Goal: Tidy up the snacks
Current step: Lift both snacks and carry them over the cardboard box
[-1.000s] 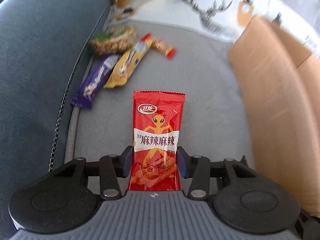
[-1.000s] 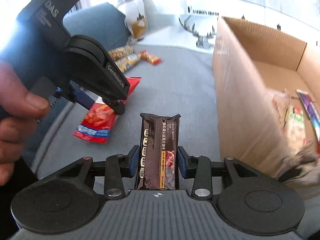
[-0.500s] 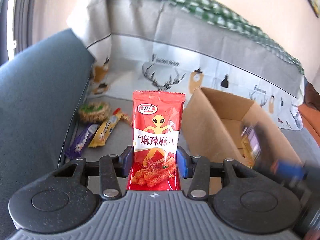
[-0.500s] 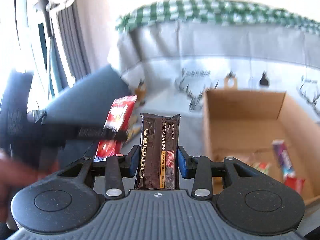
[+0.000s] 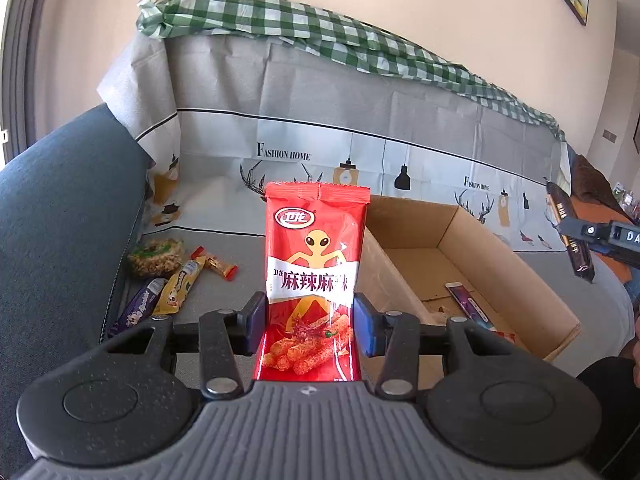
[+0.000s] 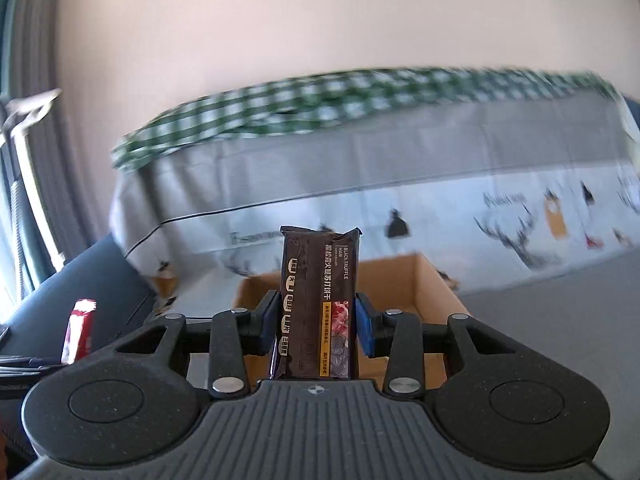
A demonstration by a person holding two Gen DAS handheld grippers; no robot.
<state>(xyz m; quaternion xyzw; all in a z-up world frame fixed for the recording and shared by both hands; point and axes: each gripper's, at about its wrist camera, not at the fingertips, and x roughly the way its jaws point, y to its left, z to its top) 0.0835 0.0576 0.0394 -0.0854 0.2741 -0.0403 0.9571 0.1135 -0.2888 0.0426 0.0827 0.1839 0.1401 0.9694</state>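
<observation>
My left gripper (image 5: 310, 322) is shut on a red snack packet (image 5: 316, 264) with a yellow alien figure, held upright above the sofa seat. My right gripper (image 6: 318, 330) is shut on a dark brown cracker pack (image 6: 318, 304), also upright. An open cardboard box (image 5: 452, 240) stands on the seat just right of the red packet and holds a few wrappers (image 5: 468, 302). The same box (image 6: 424, 284) shows behind the brown pack in the right wrist view. At the right edge of the left wrist view the right gripper carries the brown pack (image 5: 570, 236) above the box's far side.
Loose snacks lie at the seat's left: a round oat cake (image 5: 156, 258), a yellow bar (image 5: 180, 286), a purple bar (image 5: 138, 308), a small red-orange candy (image 5: 216, 266). A dark blue armrest (image 5: 60, 220) rises on the left; a printed cover drapes the sofa back (image 5: 320, 120).
Both grippers have lifted and tilted upward, each keeping its packet. The views went from the seat to the sofa back and wall; the right gripper swung over to the box's right side.
</observation>
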